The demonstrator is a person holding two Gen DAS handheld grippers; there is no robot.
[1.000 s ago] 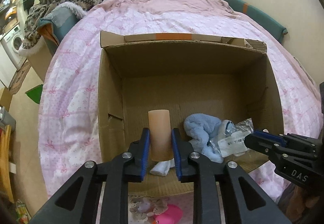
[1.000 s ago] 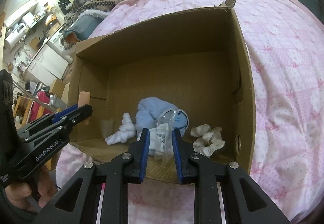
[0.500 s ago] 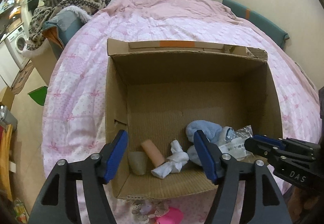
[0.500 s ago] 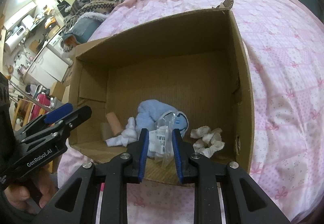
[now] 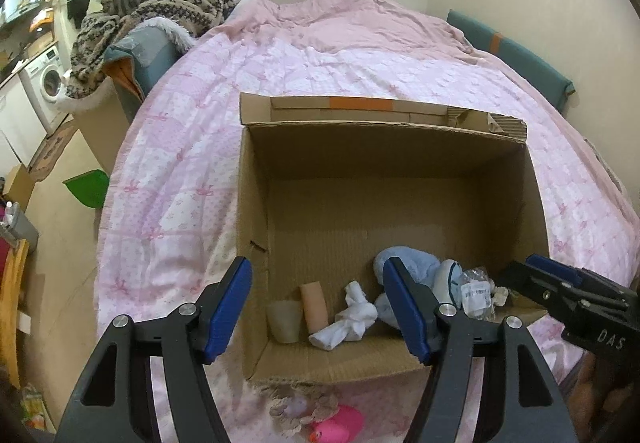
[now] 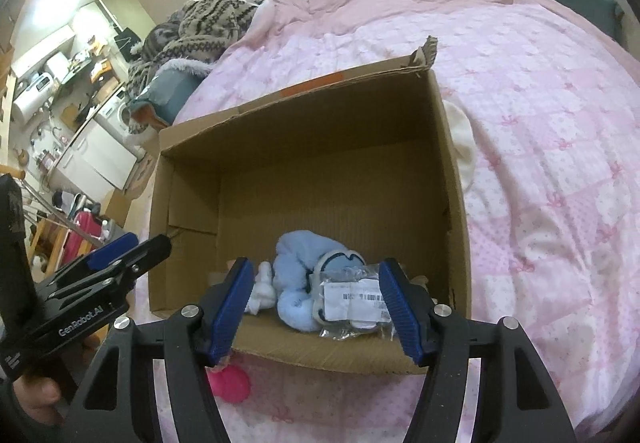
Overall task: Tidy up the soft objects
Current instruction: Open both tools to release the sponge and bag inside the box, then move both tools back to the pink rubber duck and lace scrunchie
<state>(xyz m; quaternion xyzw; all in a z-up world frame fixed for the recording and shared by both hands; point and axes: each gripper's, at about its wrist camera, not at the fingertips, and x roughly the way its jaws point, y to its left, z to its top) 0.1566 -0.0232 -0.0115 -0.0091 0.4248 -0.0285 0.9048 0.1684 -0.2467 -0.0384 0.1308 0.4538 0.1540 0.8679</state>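
An open cardboard box (image 5: 256, 203) sits on a pink quilted bed (image 5: 320, 55), its open top facing the cameras and its long side running left to right across the left wrist view. Along the near edge of the box floor lies a row of soft things. At the lower left, a peach-coloured roll (image 5: 314, 307) lies with its long axis running from the near edge toward the back wall, leaning slightly left at the far end, just beside a pale translucent cup (image 5: 285, 321). Right of it is a knotted white sock (image 5: 348, 321), its long axis slanting from lower left to upper right. Then comes a light blue plush (image 6: 300, 275), with a clear plastic packet (image 6: 356, 299) bearing a white barcode label lying against its right side, the label's long side roughly horizontal. The left hand-held gripper (image 5: 320, 309) hangs over the box's near left corner, jaws wide apart with nothing clamped. The right hand-held gripper (image 6: 316, 307) has just been spreading its jaws; the packet sits between the 2 blue pads (image 6: 394, 303) in the frame, no longer pinched. A pink toy (image 5: 338, 429) lies on the bed below the box.
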